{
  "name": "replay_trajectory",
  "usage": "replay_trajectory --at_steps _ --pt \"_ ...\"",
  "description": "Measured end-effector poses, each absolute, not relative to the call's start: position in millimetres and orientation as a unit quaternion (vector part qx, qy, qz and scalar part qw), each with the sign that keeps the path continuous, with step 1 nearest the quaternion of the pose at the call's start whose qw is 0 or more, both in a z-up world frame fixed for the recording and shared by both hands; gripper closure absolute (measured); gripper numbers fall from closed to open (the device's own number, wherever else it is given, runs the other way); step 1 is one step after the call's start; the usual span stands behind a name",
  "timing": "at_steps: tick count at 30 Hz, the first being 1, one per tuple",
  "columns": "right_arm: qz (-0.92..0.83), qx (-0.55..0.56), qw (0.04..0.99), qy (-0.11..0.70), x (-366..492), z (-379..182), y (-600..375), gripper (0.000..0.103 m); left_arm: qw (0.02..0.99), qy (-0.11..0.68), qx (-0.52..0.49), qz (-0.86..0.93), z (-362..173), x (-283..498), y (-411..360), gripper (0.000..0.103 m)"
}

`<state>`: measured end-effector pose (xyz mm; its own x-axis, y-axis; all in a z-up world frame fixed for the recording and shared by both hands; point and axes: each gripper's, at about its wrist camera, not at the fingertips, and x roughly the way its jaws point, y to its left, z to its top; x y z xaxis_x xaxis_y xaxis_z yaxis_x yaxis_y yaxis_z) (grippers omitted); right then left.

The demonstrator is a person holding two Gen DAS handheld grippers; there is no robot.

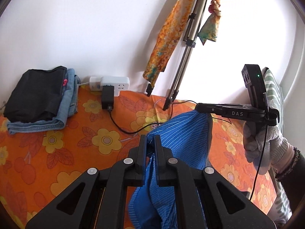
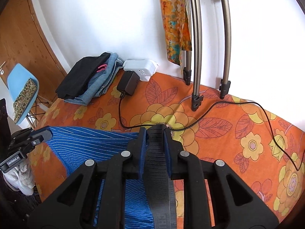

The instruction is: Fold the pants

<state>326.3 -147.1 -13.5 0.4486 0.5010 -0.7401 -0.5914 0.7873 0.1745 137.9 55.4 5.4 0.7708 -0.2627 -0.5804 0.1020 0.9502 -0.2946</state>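
Pants (image 1: 183, 133), blue with thin white stripes, hang between my two grippers above the orange flowered bed (image 1: 76, 143).

Left wrist view: my left gripper (image 1: 150, 143) has its fingers (image 1: 142, 148) nearly shut on a bunched fold of the blue cloth, which falls away below them. Across the cloth, my right gripper (image 1: 202, 108) bites the far top edge, so the fabric sags between us. A black cable (image 1: 122, 127) lies on the bed just under the pants.

Right wrist view: my right gripper (image 2: 155, 133) is pinched on the dark waistband (image 2: 158, 164), blue cloth on either side of it. My left gripper (image 2: 41, 136) holds the other corner.

I reckon the grip on the left is thin and bunched; a tug apart could slip it out. Lowering carelessly could drag the cable or fold it in.
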Motion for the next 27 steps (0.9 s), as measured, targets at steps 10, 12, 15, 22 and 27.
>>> replay_trajectory --at_steps 10,12,15,22,27 --pt "0.288 -0.039 0.87 0.397 268 14 -181 0.09 0.934 0.295 -0.107 -0.17 37 84 18 0.097" --pt "0.28 -0.035 0.875 0.394 254 17 -190 0.09 0.931 0.294 -0.102 -0.189 41 72 9 0.097" --pt "0.265 -0.032 0.881 0.391 231 19 -206 0.09 0.925 0.293 -0.095 -0.222 45 52 -7 0.097" --pt "0.225 -0.029 0.895 0.385 175 13 -251 0.09 0.902 0.307 -0.05 -0.3 36 3 -59 0.099" --pt "0.197 -0.014 0.898 0.393 148 -11 -281 0.09 0.874 0.351 -0.028 -0.334 6 -15 -91 0.099"
